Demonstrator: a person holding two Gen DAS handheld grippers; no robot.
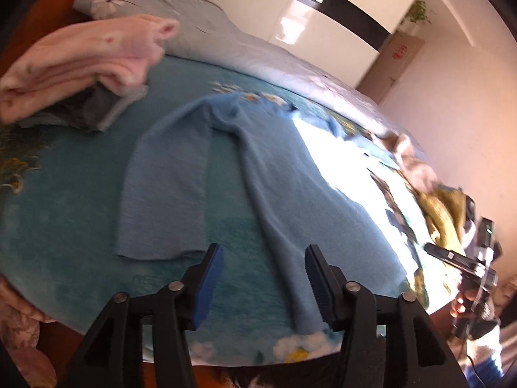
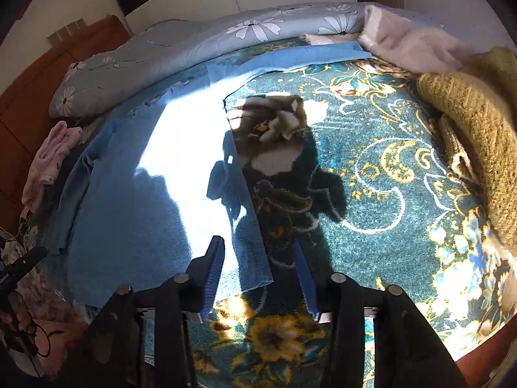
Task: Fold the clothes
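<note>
A light blue sweater (image 1: 278, 174) lies spread flat on the teal flowered bed cover (image 1: 64, 194), one sleeve (image 1: 161, 187) stretched toward me. My left gripper (image 1: 263, 283) is open and empty, hovering just above the sweater's near hem. In the right wrist view the same sweater (image 2: 129, 200) lies at the left, partly in bright sunlight. My right gripper (image 2: 258, 278) is open and empty, with the sweater's near corner (image 2: 255, 271) between its fingers. The right gripper also shows at the right edge of the left wrist view (image 1: 465, 265).
A folded pink garment (image 1: 80, 61) lies on grey folded clothes (image 1: 93, 110) at the far left. An olive knit garment (image 2: 471, 123) and a pale pink one (image 2: 410, 45) lie at the right. A flowered quilt (image 2: 194, 48) runs along the bed's far side.
</note>
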